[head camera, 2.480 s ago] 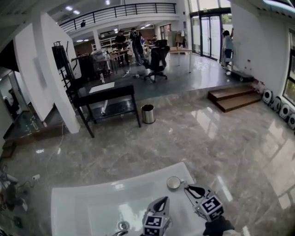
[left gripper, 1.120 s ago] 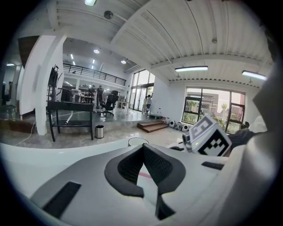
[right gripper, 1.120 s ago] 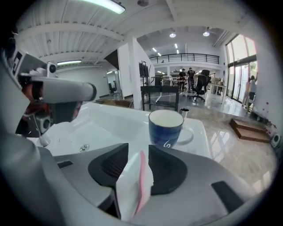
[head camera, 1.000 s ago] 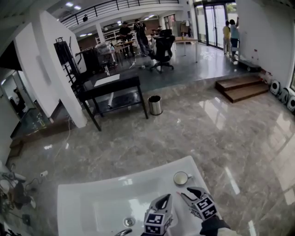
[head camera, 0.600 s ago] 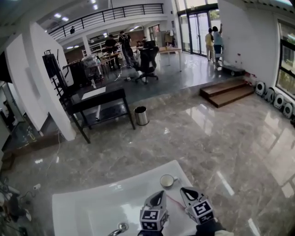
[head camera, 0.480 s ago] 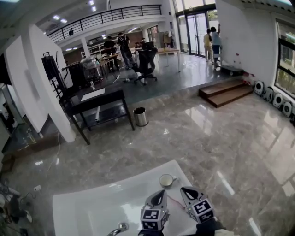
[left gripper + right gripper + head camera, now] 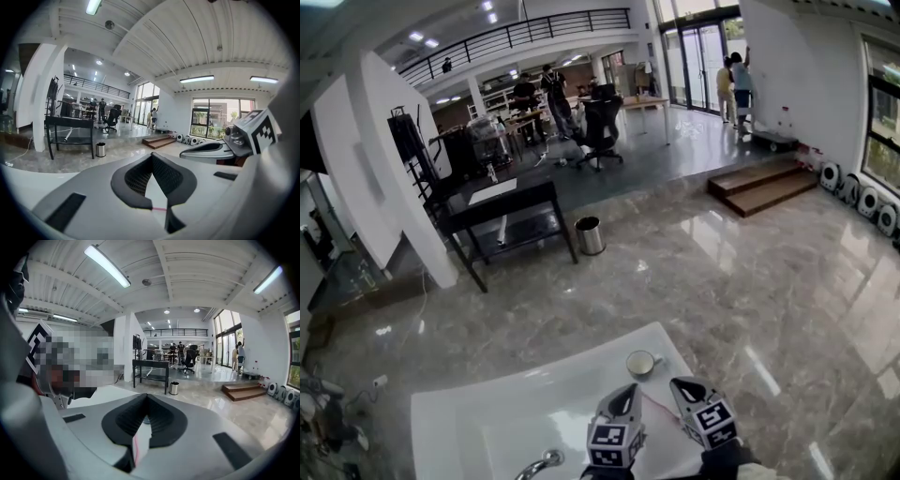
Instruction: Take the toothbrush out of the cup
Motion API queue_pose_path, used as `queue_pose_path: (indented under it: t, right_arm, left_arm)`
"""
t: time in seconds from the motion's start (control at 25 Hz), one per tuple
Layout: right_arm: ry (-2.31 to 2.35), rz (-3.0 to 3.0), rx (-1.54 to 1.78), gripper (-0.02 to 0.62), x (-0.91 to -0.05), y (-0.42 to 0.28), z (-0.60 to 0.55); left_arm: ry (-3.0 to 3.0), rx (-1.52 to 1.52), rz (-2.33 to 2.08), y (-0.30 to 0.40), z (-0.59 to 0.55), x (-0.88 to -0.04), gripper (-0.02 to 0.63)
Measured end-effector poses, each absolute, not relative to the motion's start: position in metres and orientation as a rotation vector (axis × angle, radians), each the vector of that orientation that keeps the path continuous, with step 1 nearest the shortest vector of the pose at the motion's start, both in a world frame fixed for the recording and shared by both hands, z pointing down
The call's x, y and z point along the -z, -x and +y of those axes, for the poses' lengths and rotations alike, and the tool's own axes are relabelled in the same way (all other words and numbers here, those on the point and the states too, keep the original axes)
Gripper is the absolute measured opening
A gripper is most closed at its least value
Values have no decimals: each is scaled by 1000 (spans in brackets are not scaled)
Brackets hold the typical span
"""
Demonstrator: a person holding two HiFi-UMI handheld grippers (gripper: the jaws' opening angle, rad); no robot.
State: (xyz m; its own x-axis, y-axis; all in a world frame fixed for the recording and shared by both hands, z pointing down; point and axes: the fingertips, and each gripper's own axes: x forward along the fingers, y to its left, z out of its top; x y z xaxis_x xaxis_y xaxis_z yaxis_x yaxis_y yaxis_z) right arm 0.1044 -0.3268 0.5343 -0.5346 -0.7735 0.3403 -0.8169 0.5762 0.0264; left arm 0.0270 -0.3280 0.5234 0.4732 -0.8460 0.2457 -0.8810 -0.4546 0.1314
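Observation:
A white cup (image 7: pixel 639 363) stands on the far right corner of the white sink counter (image 7: pixel 506 403). Nothing sticks out of it. My right gripper (image 7: pixel 680 385) hovers just short of the cup, shut on the toothbrush. In the right gripper view the toothbrush (image 7: pixel 139 444) shows as a white and pink strip between the closed jaws (image 7: pixel 146 397). In the head view a thin pink line (image 7: pixel 657 409) runs between the two grippers. My left gripper (image 7: pixel 628 392) is close on the left, with its jaw tips meeting (image 7: pixel 151 156). The pink line crosses the gap behind them.
A chrome tap (image 7: pixel 539 464) stands at the sink's near edge. Marble floor surrounds the sink. Farther off are a black table (image 7: pixel 511 202), a metal bin (image 7: pixel 591 236), wooden steps (image 7: pixel 764 192) and several people at the back.
The right gripper's jaws, apart a second ago, have shut on the toothbrush. Both grippers have risen a little and now sit closer together near the cup.

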Motion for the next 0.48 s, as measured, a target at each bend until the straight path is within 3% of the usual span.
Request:
queue_pose_path:
  t: [0.48]
  right_arm:
    - [-1278, -2484, -192, 5, -536, -99, -326]
  left_arm:
    - [-2492, -213, -1485, -27, -325, -522, 0]
